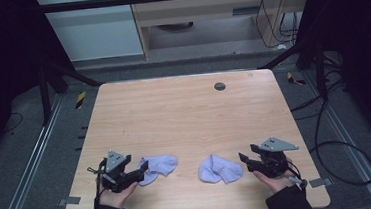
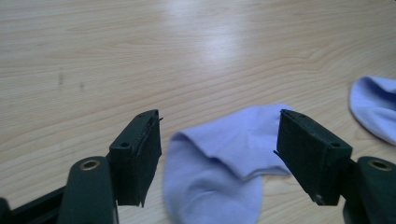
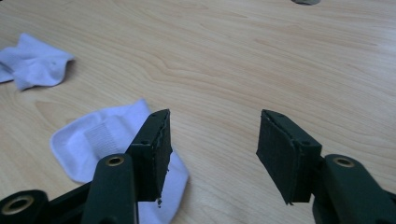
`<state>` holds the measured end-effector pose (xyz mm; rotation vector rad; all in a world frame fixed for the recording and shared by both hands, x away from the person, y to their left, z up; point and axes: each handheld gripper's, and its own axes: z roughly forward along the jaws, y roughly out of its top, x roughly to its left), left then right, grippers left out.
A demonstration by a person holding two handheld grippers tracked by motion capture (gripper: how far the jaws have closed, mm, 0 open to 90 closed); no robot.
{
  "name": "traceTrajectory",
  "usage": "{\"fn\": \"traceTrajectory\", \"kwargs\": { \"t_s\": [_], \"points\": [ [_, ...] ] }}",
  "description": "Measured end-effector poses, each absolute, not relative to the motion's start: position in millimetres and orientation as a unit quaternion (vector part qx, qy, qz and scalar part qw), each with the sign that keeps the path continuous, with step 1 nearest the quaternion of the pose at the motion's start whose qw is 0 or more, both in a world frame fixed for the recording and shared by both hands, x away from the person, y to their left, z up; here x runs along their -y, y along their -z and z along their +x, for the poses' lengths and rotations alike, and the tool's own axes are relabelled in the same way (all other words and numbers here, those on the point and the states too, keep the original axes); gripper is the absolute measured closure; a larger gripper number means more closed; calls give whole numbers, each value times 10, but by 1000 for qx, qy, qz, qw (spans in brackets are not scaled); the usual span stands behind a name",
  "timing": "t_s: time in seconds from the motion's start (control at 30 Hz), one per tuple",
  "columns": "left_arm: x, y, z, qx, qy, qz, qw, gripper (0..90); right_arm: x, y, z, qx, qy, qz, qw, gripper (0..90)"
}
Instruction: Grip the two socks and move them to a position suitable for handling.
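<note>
Two pale lavender socks lie near the front of the wooden table (image 1: 184,114). The left sock (image 1: 159,166) is crumpled just in front of my left gripper (image 1: 142,172). In the left gripper view that sock (image 2: 219,163) lies on the wood between and below the open jaws of the left gripper (image 2: 219,135), untouched. The right sock (image 1: 220,169) lies just left of my right gripper (image 1: 245,162). In the right gripper view the right gripper (image 3: 212,140) stands open over bare wood, and the right sock (image 3: 98,137) runs under its left jaw.
A grey round cap (image 1: 219,86) is set into the table near its far edge. The other sock appears at the edge of each gripper view (image 2: 376,105) (image 3: 35,60). Cables (image 1: 337,142) trail on the floor to the right of the table.
</note>
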<state>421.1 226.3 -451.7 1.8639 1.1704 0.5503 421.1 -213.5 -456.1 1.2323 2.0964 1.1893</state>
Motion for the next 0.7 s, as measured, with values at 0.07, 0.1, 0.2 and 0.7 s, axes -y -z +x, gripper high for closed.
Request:
{"fn": "traceTrajectory", "kwargs": {
  "t_s": [0.07, 0.1, 0.2, 0.7],
  "points": [
    [-2191, 4509, 4199, -461, -216, 749, 424, 309, 2104, 4556, 4196, -762, -430, 437, 211, 452],
    [-2151, 4508, 4197, -459, -213, 750, 426, 312, 2094, 4551, 4189, -762, -430, 438, 208, 454],
    [-2035, 4500, 4191, -452, -205, 754, 430, 324, 2055, 4544, 4172, -764, -434, 433, 201, 469],
    [-1509, 4504, 4150, -413, -176, 784, 429, 425, 1911, 4603, 4025, -788, -423, 409, 180, 545]
  ]
}}
